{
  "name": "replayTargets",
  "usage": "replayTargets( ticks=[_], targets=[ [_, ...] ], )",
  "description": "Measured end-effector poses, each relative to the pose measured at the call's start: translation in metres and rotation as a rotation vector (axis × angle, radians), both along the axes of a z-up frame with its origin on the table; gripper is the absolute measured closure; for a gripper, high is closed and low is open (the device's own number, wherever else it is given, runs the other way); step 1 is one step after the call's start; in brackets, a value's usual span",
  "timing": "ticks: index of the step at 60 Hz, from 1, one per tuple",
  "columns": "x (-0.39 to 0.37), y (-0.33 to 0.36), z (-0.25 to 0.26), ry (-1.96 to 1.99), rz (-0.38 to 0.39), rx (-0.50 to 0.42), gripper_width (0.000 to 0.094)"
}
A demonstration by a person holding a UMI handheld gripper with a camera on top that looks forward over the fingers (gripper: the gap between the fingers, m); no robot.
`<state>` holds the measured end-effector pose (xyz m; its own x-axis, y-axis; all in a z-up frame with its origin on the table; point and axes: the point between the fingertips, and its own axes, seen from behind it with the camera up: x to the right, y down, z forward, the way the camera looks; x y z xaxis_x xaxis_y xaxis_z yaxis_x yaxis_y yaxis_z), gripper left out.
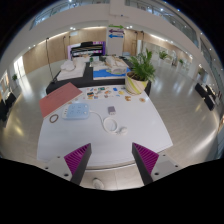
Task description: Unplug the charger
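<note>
A white charger (113,125) with a thin white cable (103,116) lies on the white table (100,140), well ahead of my fingers. I cannot tell what it is plugged into. My gripper (112,163) is open and empty, held above the table's near edge. Its two purple pads (76,157) stand wide apart with nothing between them.
A red folder (60,98) and a blue-white sheet (77,110) lie at the table's far left. Small items (100,93) sit along the far edge beside a potted plant (139,72) in a yellow pot. A round white object (97,183) shows below the near edge. Displays stand beyond.
</note>
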<state>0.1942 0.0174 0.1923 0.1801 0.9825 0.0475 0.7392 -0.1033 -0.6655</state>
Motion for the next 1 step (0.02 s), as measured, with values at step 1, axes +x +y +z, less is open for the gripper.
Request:
replayTargets(
  ticks=[1],
  targets=[
    [0.0003,-0.0001,-0.001,-0.001,0.0,-0.002,0.0084]
  ],
)
